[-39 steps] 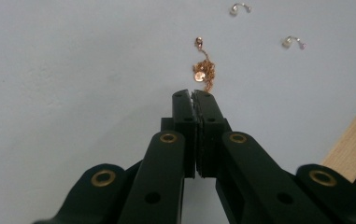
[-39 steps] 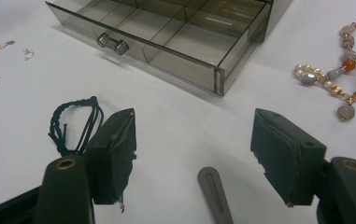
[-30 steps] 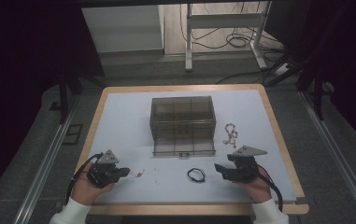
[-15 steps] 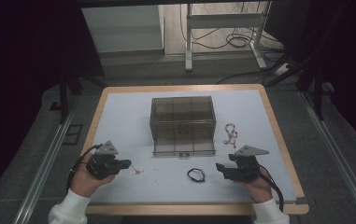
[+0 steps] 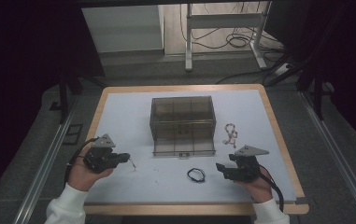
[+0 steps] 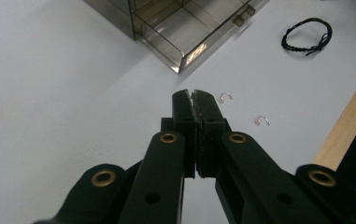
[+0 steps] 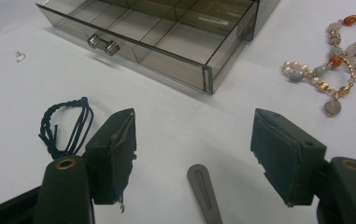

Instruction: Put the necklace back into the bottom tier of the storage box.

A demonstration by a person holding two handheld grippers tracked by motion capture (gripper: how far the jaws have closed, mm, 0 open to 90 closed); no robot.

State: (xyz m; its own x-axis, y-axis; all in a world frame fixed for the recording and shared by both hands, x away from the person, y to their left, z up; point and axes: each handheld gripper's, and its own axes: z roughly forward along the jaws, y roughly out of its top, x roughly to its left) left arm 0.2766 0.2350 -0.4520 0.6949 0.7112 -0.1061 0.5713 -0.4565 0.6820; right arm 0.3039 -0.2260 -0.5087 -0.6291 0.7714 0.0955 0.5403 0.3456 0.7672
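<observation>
My left gripper point(image 5: 128, 158) hovers over the table's front left with its jaws shut point(image 6: 194, 95). A thin pale metal hook point(image 5: 132, 162) hangs from its tips. Two small earring hooks point(image 6: 225, 96) point(image 6: 262, 120) lie on the white surface just past the jaws. My right gripper point(image 5: 218, 166) rests at the front right, open point(image 7: 194, 140), with nothing between its pads. A black cord bracelet point(image 5: 195, 175) point(image 7: 66, 123) lies just left of it. A smoky clear box point(image 5: 182, 119) stands mid-table with its divided drawer point(image 5: 183, 145) point(image 7: 166, 42) pulled out toward me.
A beaded bracelet point(image 5: 231, 134) point(image 7: 334, 70) with orange and pearl beads lies right of the drawer. A flat grey metal strip point(image 7: 203, 191) sits low between the right jaws. The white mat is ringed by a wooden rim point(image 5: 278, 140). Cables and a frame stand on the floor beyond.
The left hand has risen off the table and drifted slightly toward the left edge, its jaws still shut with the thin hook at the tips. The right hand has stayed put.
</observation>
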